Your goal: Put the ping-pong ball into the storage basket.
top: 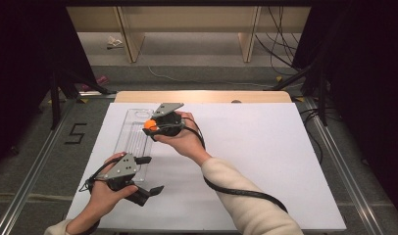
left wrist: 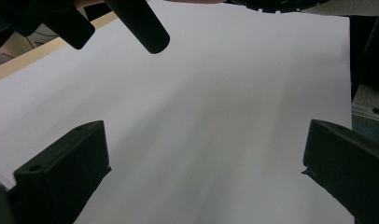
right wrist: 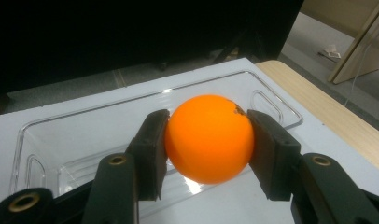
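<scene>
The orange ball [right wrist: 208, 137] sits closest to the lens in the right gripper view, clamped between the two black pads of the right gripper [right wrist: 208, 149]; one pad presses its left flank and the other its right, and the ball bulges above and below them. A small dark mark shows near its upper right edge.

Taking the clear plastic tray [right wrist: 108, 121] as the landmark: the ball hangs above the tray, over its middle stretch as that view has it, clear of the tray floor. In the high view the ball [top: 150, 125] shows as an orange spot at the tip of the right gripper [top: 149, 128], over the tray's right rim [top: 133, 115], though that view is too small to say exactly how far inside the rim it is.

The left gripper [top: 150, 175] lies at the tray's near end, its jaws spread wide with nothing between them; in the left gripper view they stand far apart over the bare white sheet [left wrist: 215, 121]. That sheet lies under the tray and covers the wooden table [top: 202, 96], whose far edge shows beyond the tray.
</scene>
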Tool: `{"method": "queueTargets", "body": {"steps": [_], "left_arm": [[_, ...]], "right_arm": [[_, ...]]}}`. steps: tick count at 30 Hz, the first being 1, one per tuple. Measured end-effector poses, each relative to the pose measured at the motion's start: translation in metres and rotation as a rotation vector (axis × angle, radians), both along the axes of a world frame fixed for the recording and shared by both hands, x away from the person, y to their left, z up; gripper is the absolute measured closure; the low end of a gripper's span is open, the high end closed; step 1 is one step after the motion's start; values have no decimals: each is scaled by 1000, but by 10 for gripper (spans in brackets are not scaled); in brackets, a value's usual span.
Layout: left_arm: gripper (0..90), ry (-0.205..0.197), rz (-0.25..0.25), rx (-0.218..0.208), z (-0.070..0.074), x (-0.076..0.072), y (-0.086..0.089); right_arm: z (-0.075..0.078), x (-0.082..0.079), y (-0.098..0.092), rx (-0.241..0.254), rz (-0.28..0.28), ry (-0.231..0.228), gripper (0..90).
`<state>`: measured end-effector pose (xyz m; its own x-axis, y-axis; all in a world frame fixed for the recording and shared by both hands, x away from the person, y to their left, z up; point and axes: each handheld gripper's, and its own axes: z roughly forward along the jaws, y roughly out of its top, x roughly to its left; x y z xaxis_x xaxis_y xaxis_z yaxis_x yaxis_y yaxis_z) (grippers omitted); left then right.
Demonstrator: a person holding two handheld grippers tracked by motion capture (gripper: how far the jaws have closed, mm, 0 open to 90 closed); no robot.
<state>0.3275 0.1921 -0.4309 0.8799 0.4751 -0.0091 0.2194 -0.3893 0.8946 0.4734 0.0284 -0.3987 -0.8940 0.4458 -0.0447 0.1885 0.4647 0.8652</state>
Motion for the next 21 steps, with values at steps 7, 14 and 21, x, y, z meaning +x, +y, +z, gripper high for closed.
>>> {"method": "queueTargets", "body": {"steps": [7, 14, 21], "left_arm": [[0, 0, 0, 0, 0, 0, 0], [0, 0, 0, 1, 0, 0, 0], [0, 0, -1, 0, 0, 0, 0]], "right_arm": [[-1, 2, 2, -3, -1, 6, 515], [-1, 3, 4, -4, 1, 9, 515], [-1, 5, 7, -6, 2, 8, 515]]}}
